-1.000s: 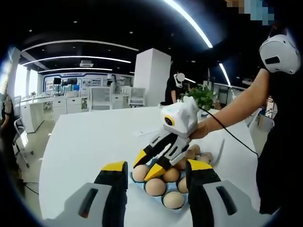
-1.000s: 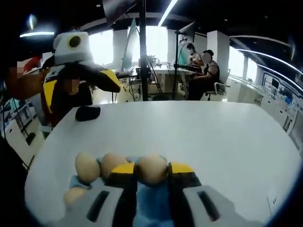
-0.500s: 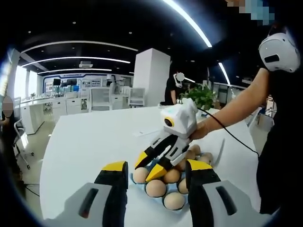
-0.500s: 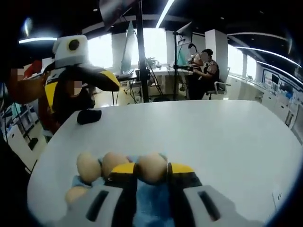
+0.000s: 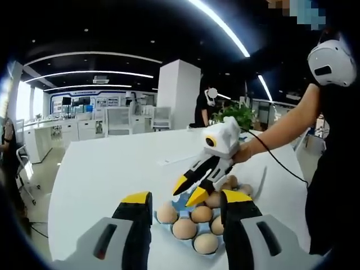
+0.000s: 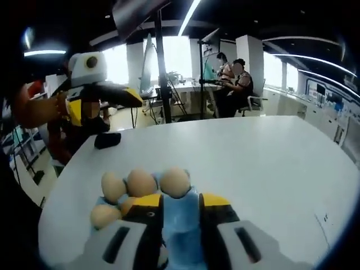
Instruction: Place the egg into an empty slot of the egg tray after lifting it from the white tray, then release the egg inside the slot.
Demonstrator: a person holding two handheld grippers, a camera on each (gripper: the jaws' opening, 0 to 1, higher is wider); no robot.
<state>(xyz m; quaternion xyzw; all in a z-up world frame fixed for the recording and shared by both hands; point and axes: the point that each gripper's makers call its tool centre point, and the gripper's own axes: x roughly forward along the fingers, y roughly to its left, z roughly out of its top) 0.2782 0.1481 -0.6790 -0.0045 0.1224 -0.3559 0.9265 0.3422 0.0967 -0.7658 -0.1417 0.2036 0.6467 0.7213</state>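
Jaws parted, right gripper (image 5: 192, 191) tilted above egg tray (image 5: 181, 203).

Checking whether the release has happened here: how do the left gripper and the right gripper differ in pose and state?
The right gripper hangs over the blue egg tray, above the eggs; the left gripper sits back at the tray's near edge. In the left gripper view the right gripper's tips point down at the eggs, while the left gripper looks across the white table. Both stand open, holding nothing, with black-and-yellow tips.

Open-plan office or laboratory: a large white bench (image 5: 112, 163), rows of desks (image 5: 62, 126) with chairs (image 5: 119, 117), linear ceiling lights (image 5: 222, 27), and seated workers (image 6: 239, 84) at monitors.
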